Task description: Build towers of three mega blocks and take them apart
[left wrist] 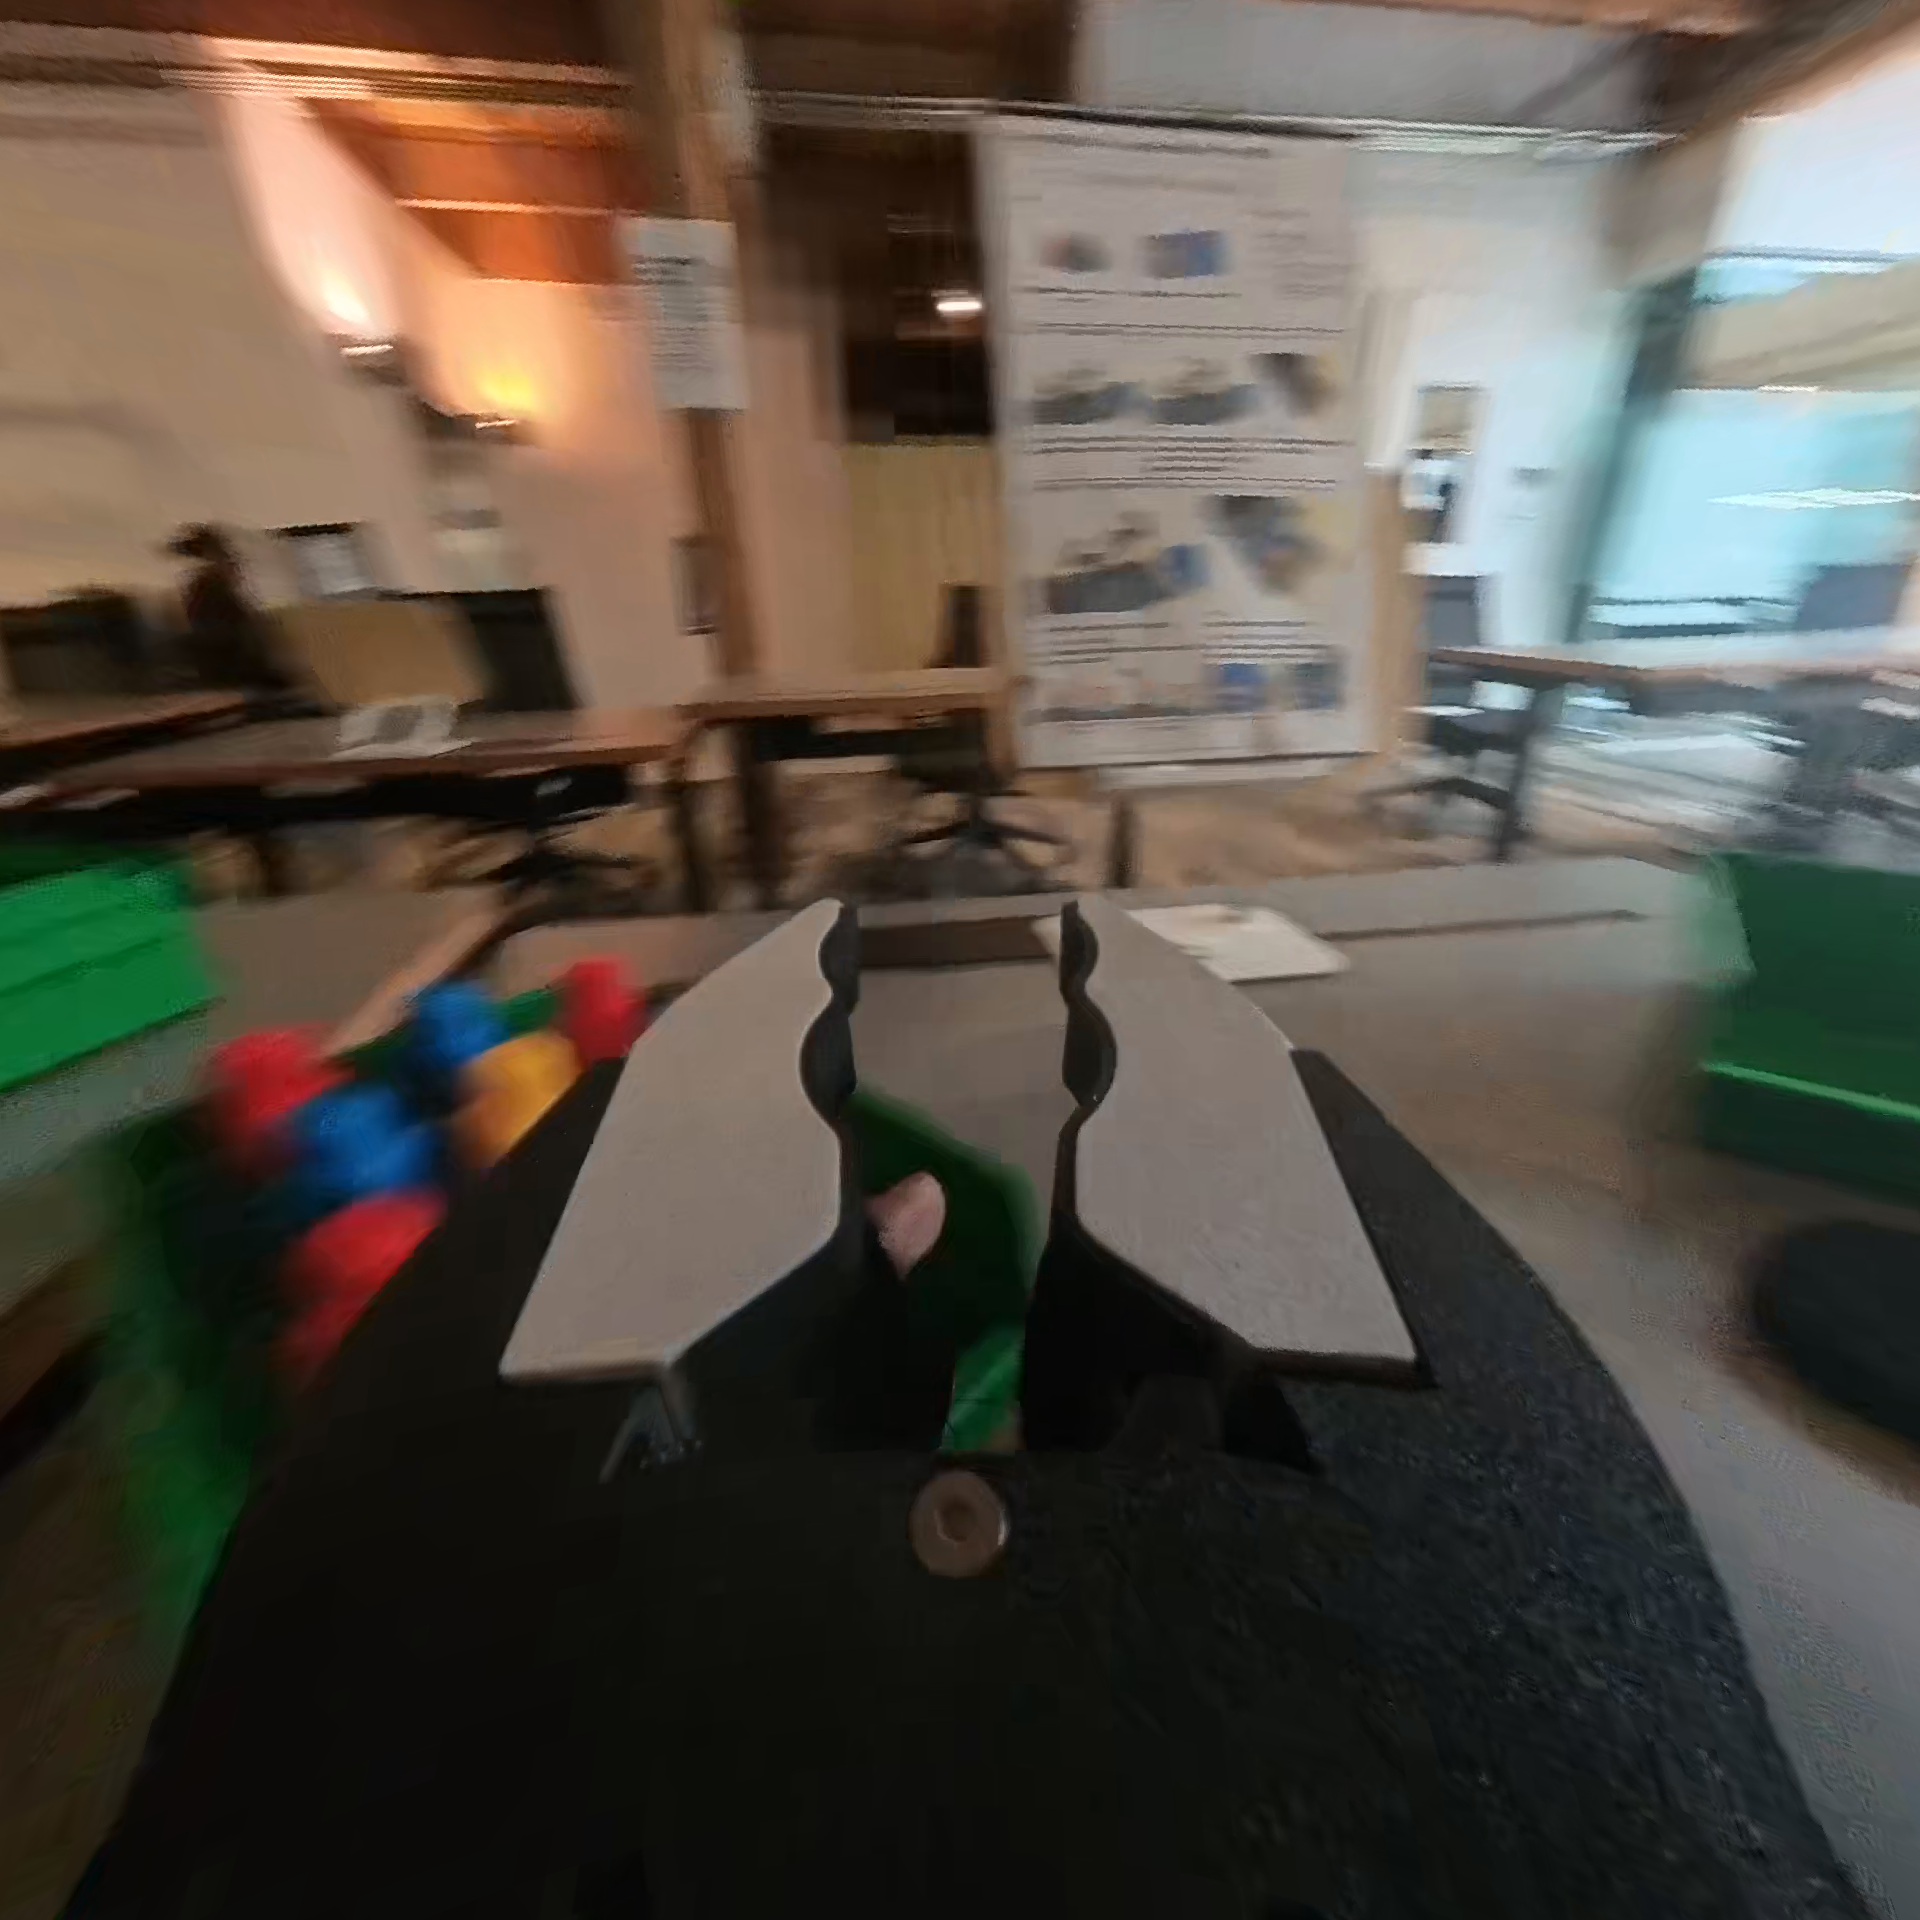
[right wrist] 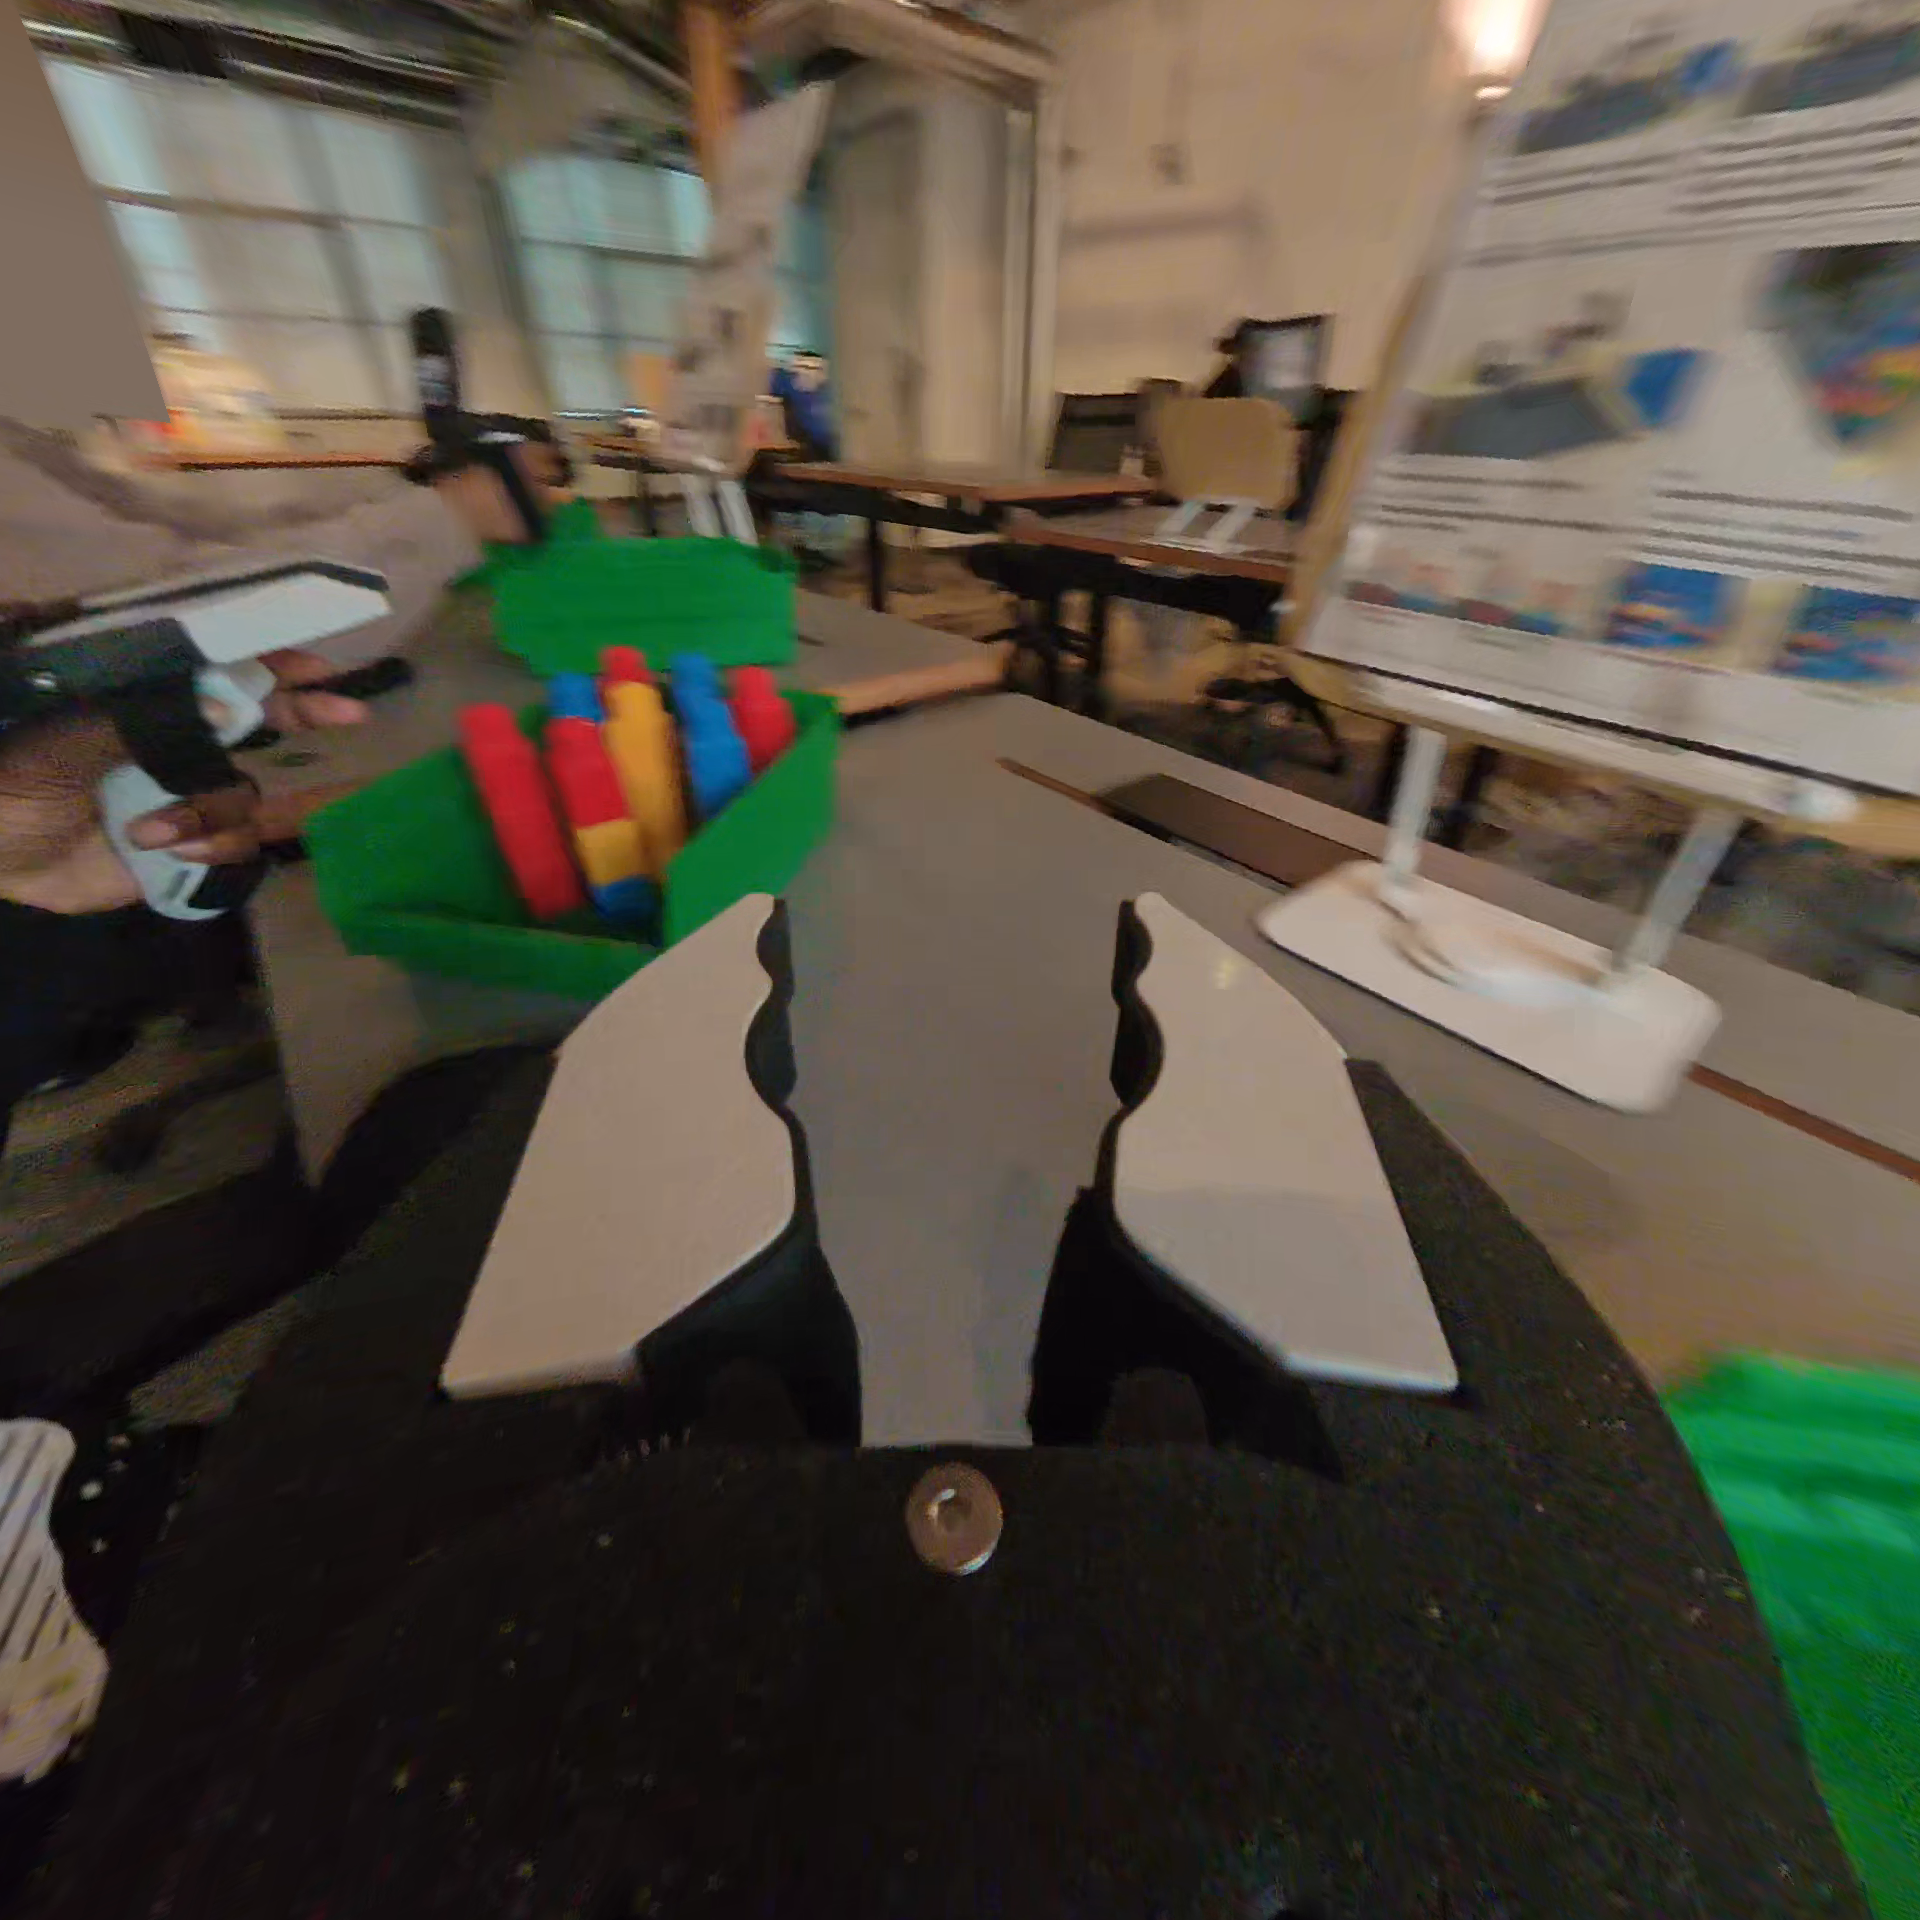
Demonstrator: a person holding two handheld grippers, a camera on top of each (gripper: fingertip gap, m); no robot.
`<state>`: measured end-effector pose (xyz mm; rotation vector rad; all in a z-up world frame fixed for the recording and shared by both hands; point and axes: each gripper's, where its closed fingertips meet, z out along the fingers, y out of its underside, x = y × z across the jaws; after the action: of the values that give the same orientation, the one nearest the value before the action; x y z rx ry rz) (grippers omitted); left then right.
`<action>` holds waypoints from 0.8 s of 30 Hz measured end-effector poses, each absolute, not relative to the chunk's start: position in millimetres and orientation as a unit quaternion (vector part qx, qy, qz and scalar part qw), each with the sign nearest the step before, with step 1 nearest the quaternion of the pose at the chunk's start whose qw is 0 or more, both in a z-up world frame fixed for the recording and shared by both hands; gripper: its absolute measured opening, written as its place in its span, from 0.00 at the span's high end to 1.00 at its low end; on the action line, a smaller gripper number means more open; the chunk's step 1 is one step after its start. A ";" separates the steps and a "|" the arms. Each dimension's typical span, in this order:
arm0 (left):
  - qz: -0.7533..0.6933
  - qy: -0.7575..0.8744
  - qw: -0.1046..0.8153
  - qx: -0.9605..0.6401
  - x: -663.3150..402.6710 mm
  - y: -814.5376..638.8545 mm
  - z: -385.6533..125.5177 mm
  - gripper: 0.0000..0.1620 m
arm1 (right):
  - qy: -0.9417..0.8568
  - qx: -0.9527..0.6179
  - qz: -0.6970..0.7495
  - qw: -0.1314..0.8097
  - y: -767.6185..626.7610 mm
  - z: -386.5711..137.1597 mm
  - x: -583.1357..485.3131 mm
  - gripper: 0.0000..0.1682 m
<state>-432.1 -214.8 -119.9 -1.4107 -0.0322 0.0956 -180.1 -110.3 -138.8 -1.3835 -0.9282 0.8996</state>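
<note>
Everything in the left wrist view is blurred by motion. My left gripper [left wrist: 961, 914] is open, jaws a narrow gap apart, and holds nothing I can make out. A blurred green shape [left wrist: 977, 1195] shows below through the gap. Red, blue and yellow mega blocks [left wrist: 395, 1101] lie in a pile to its left. In the right wrist view my right gripper [right wrist: 945, 914] is open and empty above the grey table [right wrist: 935, 1143]. Ahead on the left a green bin [right wrist: 416, 873] holds stacked red, yellow and blue blocks [right wrist: 623, 769]. The left gripper [right wrist: 353, 613] is held in a hand left of the bin.
A second green container [right wrist: 644, 603] sits behind the bin. A white poster stand [right wrist: 1486, 977] with a poster board [right wrist: 1662, 416] is on the right of the table. Something green [right wrist: 1818, 1558] lies at the lower right. Green bins flank the left wrist view [left wrist: 83, 966] [left wrist: 1829, 997]. The tips of one gripper are about 30 cm away from the tips of the other.
</note>
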 end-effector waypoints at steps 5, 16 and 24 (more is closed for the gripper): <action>0.117 -0.214 0.729 -0.639 -559.8 -300.1 -163.8 0.70 | -0.489 -0.549 0.413 0.538 -136.5 -146.6 -311.1 0.69; 0.058 -0.212 0.584 -0.782 -587.1 -284.2 -276.0 0.74 | -0.632 -0.596 0.248 0.428 -135.1 -268.9 -465.1 0.77; 0.073 -0.206 0.597 -0.772 -583.5 -271.1 -276.8 0.81 | -0.663 -0.573 0.193 0.441 -128.2 -274.1 -465.8 0.89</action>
<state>-583.5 -271.1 -276.8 -1.7916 -0.4774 0.1688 -465.8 -128.2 -274.1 -1.4227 -1.6464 0.4787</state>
